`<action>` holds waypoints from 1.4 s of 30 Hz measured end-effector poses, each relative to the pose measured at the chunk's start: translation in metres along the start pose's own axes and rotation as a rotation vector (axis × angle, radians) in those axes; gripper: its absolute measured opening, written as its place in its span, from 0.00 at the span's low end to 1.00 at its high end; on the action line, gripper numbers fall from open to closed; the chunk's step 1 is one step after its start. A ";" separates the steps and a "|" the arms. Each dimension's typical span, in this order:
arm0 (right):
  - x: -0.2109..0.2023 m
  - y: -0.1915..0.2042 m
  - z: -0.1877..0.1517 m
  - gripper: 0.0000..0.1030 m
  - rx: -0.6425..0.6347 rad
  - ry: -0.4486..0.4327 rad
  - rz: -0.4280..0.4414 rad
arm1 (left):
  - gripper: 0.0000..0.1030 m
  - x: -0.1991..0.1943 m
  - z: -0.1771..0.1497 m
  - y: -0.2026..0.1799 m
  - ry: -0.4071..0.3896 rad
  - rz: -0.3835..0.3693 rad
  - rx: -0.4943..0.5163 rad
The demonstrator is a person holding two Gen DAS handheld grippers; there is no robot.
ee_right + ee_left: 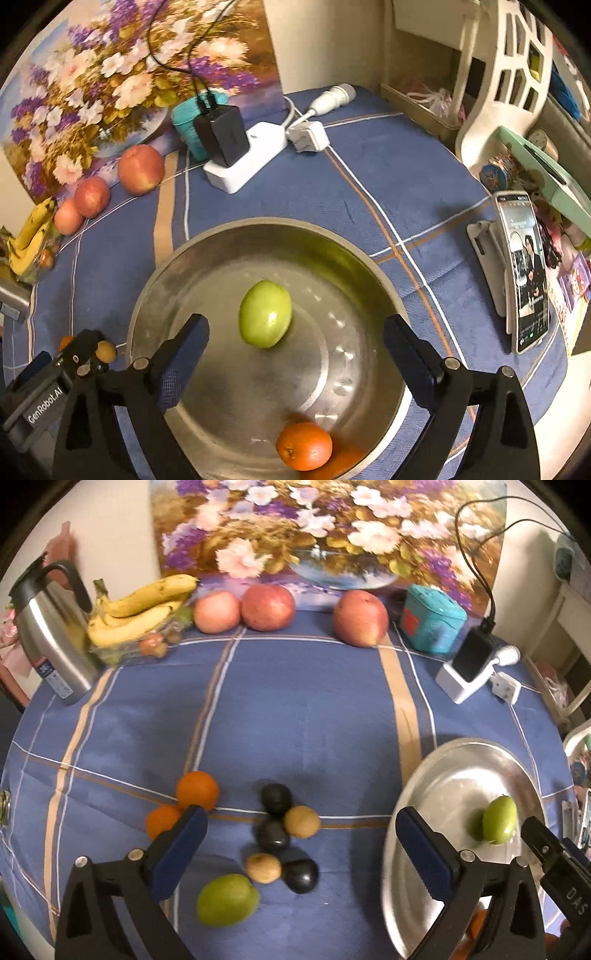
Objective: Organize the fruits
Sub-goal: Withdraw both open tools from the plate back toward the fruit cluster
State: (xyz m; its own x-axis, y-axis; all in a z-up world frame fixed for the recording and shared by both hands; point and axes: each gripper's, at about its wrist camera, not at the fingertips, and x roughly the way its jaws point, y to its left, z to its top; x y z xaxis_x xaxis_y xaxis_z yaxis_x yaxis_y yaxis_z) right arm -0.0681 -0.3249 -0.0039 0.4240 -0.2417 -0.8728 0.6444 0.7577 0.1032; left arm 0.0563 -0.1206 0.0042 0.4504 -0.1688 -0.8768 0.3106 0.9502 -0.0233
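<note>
In the left wrist view my left gripper [301,814] stands open above a cluster of small fruits on the blue checked cloth: two oranges [197,789], three dark plums [276,798], two brown kiwis [302,821] and a green fruit [227,899]. Nothing sits between its pads. In the right wrist view my right gripper [297,326] hangs open over the steel bowl [258,223]. The bowl holds a second green fruit [265,314], which lies free just ahead of the fingers, and an orange [303,445] near the front rim.
At the back of the table are bananas [140,609], three apples [267,607], a steel kettle [51,635], a teal box [434,622] and a charger on a white power strip [236,147]. A phone on a stand [522,269] stands at the right.
</note>
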 end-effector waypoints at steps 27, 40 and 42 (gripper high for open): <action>0.004 0.014 -0.005 0.93 -0.098 0.049 0.008 | 1.00 0.000 -0.017 0.055 0.065 0.079 -0.059; -0.003 0.028 -0.011 0.93 -0.147 0.056 0.002 | 1.00 -0.017 -0.023 0.098 0.035 0.148 -0.072; -0.004 0.029 -0.012 0.93 -0.143 0.057 0.000 | 1.00 -0.022 -0.023 0.106 0.009 0.159 -0.087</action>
State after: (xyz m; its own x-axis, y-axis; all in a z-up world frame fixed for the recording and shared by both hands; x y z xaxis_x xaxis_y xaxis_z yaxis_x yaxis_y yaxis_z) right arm -0.0588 -0.2943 -0.0029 0.3845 -0.2095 -0.8990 0.5451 0.8375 0.0379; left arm 0.0604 -0.0098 0.0104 0.4805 -0.0129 -0.8769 0.1624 0.9839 0.0745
